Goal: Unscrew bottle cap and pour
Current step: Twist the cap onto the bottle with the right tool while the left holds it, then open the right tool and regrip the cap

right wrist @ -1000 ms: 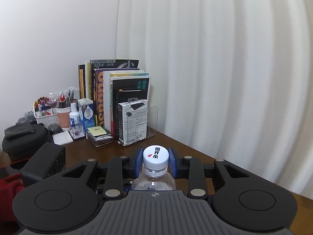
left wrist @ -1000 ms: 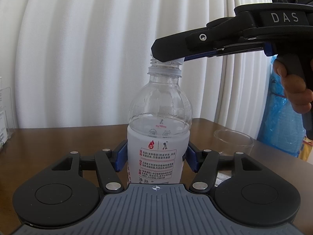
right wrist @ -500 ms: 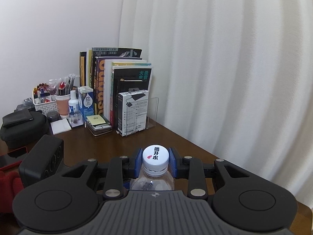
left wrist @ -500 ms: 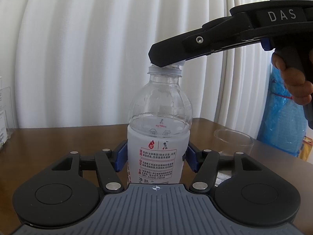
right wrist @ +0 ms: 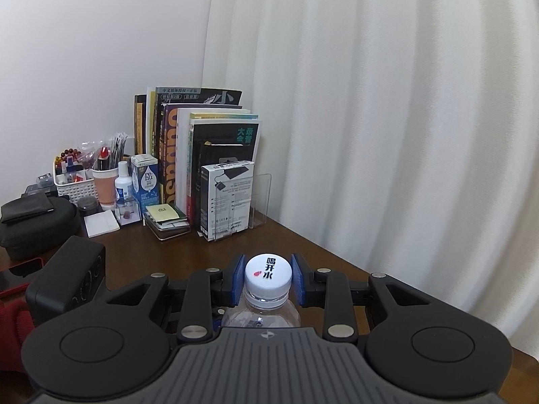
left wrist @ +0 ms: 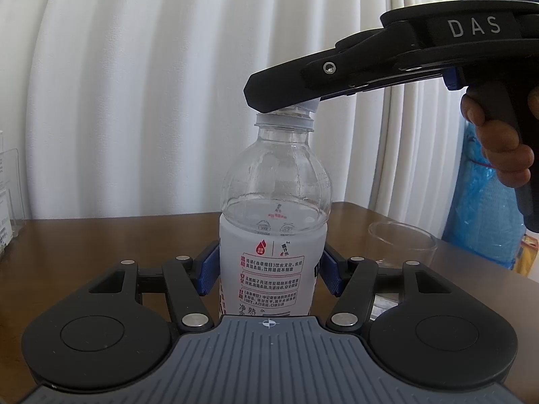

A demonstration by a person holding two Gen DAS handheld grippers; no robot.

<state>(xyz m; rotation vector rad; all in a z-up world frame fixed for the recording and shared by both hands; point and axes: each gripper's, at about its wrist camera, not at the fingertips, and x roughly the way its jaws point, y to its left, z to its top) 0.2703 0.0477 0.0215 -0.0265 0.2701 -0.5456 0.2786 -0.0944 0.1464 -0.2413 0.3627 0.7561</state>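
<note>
Clear plastic bottle stood upright on the brown wooden table, long axis vertical, neck up, white printed label round its lower body. Left gripper clamped the label with blue ribbed pads on both sides. Right gripper was closed narrow on the white ridged cap. Clear glass cup sat just right of the bottle, near the table edge. White pleated curtain hung behind; open tabletop to the left.
</note>
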